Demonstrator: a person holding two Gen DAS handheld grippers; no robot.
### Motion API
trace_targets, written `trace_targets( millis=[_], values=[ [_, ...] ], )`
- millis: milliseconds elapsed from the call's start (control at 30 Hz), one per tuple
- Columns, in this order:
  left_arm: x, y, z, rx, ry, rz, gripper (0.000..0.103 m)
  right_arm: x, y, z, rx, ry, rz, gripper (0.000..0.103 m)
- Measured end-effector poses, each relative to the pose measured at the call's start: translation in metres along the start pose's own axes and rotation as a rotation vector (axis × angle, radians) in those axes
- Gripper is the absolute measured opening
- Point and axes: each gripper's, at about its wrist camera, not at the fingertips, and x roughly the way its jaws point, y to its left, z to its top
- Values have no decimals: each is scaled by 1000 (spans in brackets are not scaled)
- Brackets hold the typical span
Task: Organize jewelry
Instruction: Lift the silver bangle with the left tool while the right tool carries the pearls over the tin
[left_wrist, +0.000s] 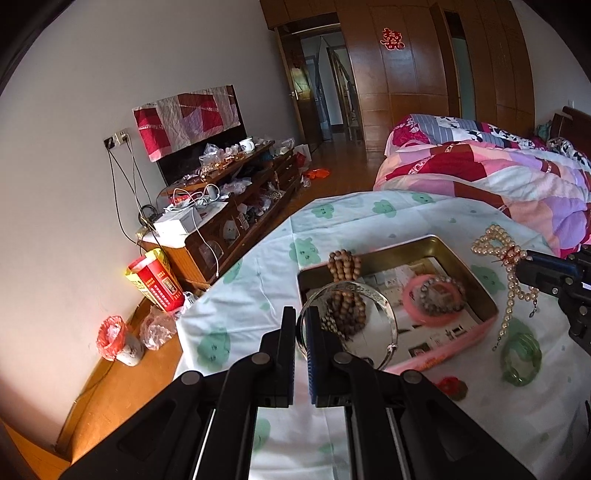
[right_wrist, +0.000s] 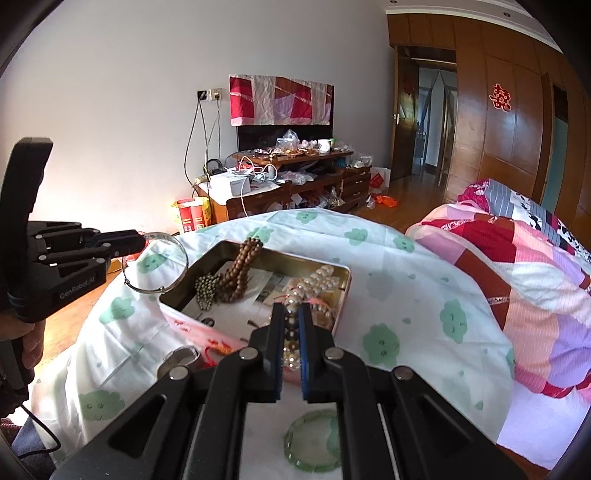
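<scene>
My left gripper (left_wrist: 301, 317) is shut on a thin silver bangle (left_wrist: 393, 319), which it holds up just left of an open tin (left_wrist: 406, 247) with a gold inside and pink walls. My right gripper (right_wrist: 291, 314) is shut on a pearl necklace (right_wrist: 321, 277) at the tin's (right_wrist: 306, 264) near right corner. The necklace (left_wrist: 511, 291) dangles from the right gripper (left_wrist: 521, 266) above the cloth. Brown wooden beads (left_wrist: 343, 264) hang over the tin's far rim. A pink bangle (left_wrist: 410, 299) and a bead bracelet (left_wrist: 441, 295) lie inside. A green bangle (right_wrist: 314, 443) lies on the cloth.
The tin sits on a white cloth with green prints (right_wrist: 380, 343). A patchwork quilt (right_wrist: 517, 258) lies to the right. A cluttered wooden cabinet (right_wrist: 295, 184) stands by the far wall. A small red ornament (left_wrist: 448, 384) lies near the tin. A hand (right_wrist: 29, 343) holds the left gripper (right_wrist: 142, 242).
</scene>
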Motion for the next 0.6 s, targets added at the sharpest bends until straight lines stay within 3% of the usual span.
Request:
trace_targets(
  millis=[600],
  values=[
    [60,-15,20,20,73,21,4,74,-6,19,-42,75,-54,8]
  ],
)
